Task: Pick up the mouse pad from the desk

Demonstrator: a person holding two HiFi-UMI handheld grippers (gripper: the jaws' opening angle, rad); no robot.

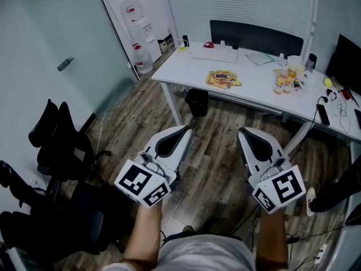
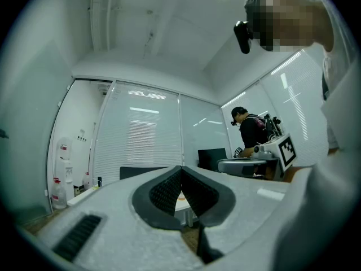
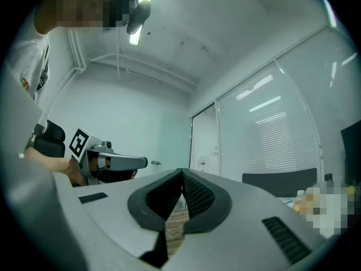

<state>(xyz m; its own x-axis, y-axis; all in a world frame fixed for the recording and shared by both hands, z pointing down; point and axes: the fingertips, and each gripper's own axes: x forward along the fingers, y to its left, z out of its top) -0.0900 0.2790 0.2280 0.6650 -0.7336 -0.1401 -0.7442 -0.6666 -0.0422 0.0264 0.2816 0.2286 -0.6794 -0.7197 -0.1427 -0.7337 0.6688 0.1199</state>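
A white desk (image 1: 186, 69) stands ahead at the far side of the room, with a keyboard (image 1: 215, 54), a red mouse (image 1: 208, 44), a snack packet (image 1: 223, 79) and bottles (image 1: 284, 82) on it. I cannot make out a mouse pad on it from here. My left gripper (image 1: 184, 130) and right gripper (image 1: 243, 132) are held side by side over the wooden floor, well short of the desk, both pointing toward it. In the left gripper view the left gripper (image 2: 181, 168) is shut and empty. The right gripper view shows the right gripper (image 3: 181, 171) shut and empty too.
Black office chairs (image 1: 62, 145) crowd the left side by a glass wall. A black bin (image 1: 197, 101) sits under the desk. A water dispenser (image 1: 138, 21) stands in the far corner. A monitor (image 1: 347, 64) and cables lie at the desk's right end. Another person (image 2: 251, 131) stands to the right.
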